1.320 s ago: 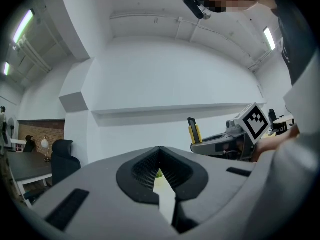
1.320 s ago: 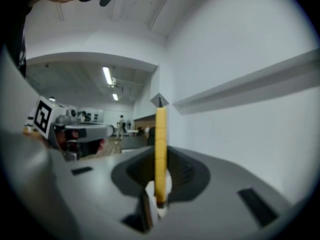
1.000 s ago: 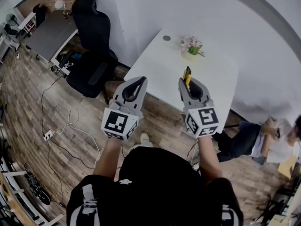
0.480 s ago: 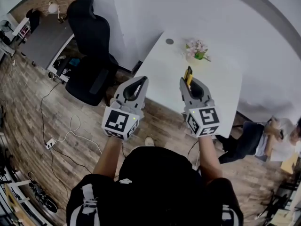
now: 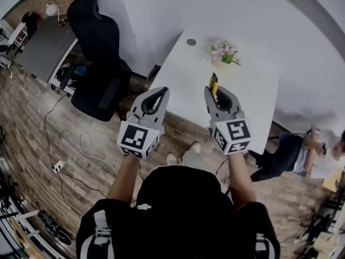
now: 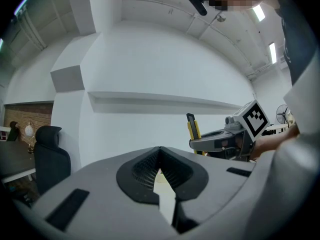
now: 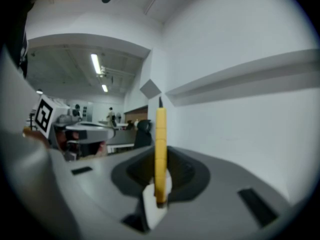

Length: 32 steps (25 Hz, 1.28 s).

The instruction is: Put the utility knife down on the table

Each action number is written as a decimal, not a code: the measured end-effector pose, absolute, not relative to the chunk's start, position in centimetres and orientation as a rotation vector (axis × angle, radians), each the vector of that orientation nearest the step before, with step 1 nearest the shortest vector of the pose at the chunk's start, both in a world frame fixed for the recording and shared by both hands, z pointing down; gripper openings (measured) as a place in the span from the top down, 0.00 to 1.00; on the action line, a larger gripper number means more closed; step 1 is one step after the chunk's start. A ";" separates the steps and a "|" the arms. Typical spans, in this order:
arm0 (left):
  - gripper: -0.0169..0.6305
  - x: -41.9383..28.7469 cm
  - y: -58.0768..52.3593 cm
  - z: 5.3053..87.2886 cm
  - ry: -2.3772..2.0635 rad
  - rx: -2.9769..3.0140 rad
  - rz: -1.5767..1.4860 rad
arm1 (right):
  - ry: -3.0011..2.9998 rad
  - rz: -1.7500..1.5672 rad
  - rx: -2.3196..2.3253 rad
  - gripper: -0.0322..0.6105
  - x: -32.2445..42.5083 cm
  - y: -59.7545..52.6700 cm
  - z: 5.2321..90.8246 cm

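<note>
Grey left gripper (image 5: pixel 160 92) hangs short of the white table (image 5: pixel 248 96), its jaws pressed together on nothing. To its right, the right gripper (image 5: pixel 216 93) is clamped on the yellow utility knife (image 7: pixel 160 149), held upright above the table's near edge and apparently clear of the surface. If let go from this height, the knife would likely fall, bounce or tip off that edge.

The yellow-and-black utility knife (image 5: pixel 213 83) stands upright, clamped in the right claw (image 5: pixel 214 93), clear of the white counter (image 5: pixel 180 77).
</note>
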<state>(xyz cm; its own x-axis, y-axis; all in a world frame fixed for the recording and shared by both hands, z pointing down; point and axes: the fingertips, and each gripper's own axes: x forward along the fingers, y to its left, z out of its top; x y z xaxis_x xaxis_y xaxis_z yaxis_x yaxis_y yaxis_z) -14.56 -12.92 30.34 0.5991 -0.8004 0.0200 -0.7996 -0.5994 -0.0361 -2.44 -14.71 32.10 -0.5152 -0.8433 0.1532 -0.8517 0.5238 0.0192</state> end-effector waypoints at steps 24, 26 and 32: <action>0.95 -5.8 -21.6 34.8 1.416 -2.869 -0.154 | -2.574 0.214 1.385 0.83 5.1 -23.3 37.2; 0.95 -5.3 -22.2 35.6 1.429 -2.884 -0.170 | -2.567 0.233 1.363 0.83 5.3 -23.9 38.2; 0.95 -4.3 -23.2 38.2 1.456 -2.917 -0.221 | -2.536 0.321 1.286 0.83 5.7 -24.7 41.8</action>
